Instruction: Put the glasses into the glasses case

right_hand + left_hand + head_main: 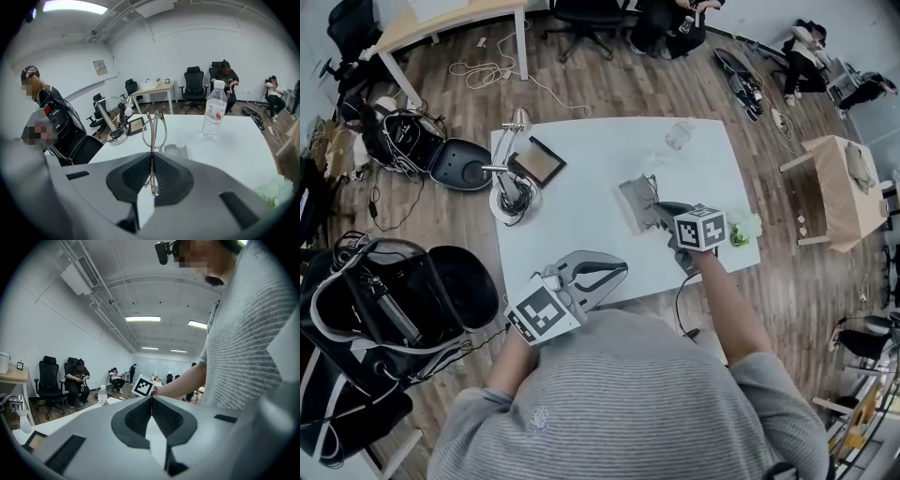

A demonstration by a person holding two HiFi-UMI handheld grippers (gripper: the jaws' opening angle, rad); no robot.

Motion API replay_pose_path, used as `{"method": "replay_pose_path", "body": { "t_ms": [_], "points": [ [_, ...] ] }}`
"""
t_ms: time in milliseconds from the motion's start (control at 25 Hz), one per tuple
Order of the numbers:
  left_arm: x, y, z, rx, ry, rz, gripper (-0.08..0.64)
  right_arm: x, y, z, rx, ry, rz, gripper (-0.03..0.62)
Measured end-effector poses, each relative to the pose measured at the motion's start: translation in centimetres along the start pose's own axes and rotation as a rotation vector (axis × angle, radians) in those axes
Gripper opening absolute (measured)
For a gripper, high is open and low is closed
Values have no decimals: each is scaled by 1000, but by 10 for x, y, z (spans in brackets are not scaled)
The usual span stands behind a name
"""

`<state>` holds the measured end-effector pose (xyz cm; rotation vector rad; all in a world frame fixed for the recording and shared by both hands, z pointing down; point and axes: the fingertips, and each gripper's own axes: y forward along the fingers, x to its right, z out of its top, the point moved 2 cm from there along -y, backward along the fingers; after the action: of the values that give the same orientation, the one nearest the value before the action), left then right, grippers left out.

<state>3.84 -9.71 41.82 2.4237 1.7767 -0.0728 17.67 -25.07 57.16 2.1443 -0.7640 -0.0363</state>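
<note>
The thin metal-framed glasses (154, 132) stand edge-on between the pads of my right gripper (152, 155), which is shut on one of their arms. In the head view this gripper (662, 215) points down over the middle of the white table (581, 220), holding the glasses (650, 191) just above the open grey glasses case (632, 205). The case (177, 151) lies directly beyond the jaws. My left gripper (592, 276) hovers over the table's near edge, shut with nothing between its pads (161, 416).
A clear water bottle (213, 112) stands toward the table's far right. A desk lamp (513, 190) and a small picture frame (542, 161) sit at the left end. Something green (746, 228) lies at the right edge. Bags and a chair crowd the floor at left.
</note>
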Motion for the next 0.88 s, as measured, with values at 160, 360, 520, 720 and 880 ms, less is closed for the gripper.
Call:
{"method": "replay_pose_path", "body": {
  "t_ms": [160, 360, 520, 720, 880],
  "points": [
    [-3, 0, 0, 0, -8, 3, 14, 3, 9, -3, -29, 6, 3, 20],
    [-8, 3, -1, 3, -17, 7, 14, 9, 16, -6, -54, -1, 2, 20],
    [-11, 2, 0, 7, -22, 8, 14, 12, 21, -10, -77, 7, -3, 20],
    [-14, 2, 0, 11, -25, 4, 14, 19, 29, -17, -113, 18, -12, 20],
    [-17, 4, 0, 21, -33, 2, 14, 21, 34, -19, -133, 19, -15, 20]
  ]
}}
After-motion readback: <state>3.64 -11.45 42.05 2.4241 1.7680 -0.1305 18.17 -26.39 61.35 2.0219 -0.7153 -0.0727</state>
